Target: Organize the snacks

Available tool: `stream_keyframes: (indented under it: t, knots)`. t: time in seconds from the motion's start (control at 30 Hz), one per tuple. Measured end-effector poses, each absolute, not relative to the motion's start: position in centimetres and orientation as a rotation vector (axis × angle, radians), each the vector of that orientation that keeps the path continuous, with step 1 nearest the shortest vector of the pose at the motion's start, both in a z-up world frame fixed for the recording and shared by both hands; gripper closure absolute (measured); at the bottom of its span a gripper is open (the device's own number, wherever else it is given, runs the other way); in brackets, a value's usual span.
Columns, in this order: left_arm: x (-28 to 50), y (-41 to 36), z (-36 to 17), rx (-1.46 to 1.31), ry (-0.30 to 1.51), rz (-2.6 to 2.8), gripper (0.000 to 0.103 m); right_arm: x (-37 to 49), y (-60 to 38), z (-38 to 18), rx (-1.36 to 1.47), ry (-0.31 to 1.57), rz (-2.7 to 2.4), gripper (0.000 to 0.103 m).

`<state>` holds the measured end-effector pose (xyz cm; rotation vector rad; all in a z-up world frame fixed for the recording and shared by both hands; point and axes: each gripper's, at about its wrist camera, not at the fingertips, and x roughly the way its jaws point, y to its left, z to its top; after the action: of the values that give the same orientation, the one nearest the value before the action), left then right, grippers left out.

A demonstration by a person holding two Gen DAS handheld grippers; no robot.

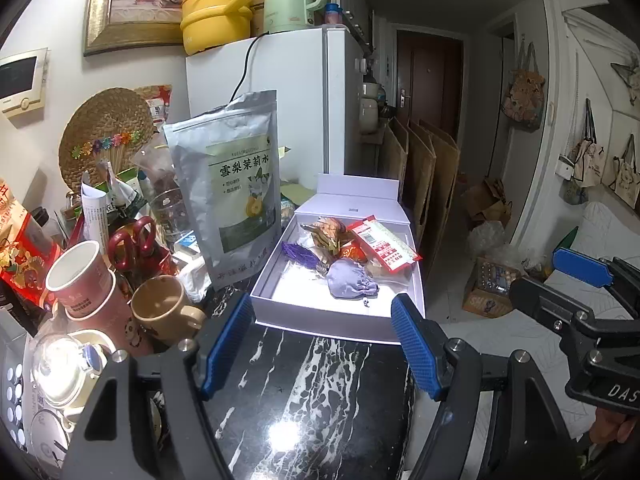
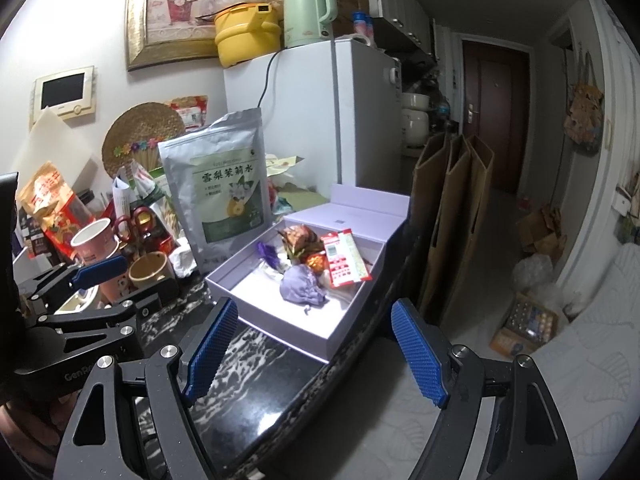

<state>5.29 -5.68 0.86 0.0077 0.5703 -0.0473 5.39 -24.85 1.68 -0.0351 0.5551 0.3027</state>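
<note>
Snacks (image 1: pixel 352 248) lie gathered in the far half of the open white box (image 1: pixel 280 312), centre of the left view, so the near half stays free for more. The tall silver pouch (image 1: pixel 232 184) leans upright just left of the box, probably next to be dealt with. Both the left gripper (image 1: pixel 324 344) and right gripper (image 2: pixel 312 356) hover over the black tabletop (image 1: pixel 304 408), jaws spread wide, holding nothing.

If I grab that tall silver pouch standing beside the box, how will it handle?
The silver pouch is probably floppy: its foil face is creased and its top corner sags. Standing tall on a narrow base, it looks apt to tip if nudged. The glossy film may slip in the left claw, so pinch low.
</note>
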Motion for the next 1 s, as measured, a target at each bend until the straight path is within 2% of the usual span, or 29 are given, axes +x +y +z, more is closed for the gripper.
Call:
stream_keyframes:
  t: [1.0]
  knots:
    - [4.55,-5.76,1.43,-0.006,0.559,-0.06,0.031,4.95,-24.26,1.92,-0.042,0.555,0.294,0.023]
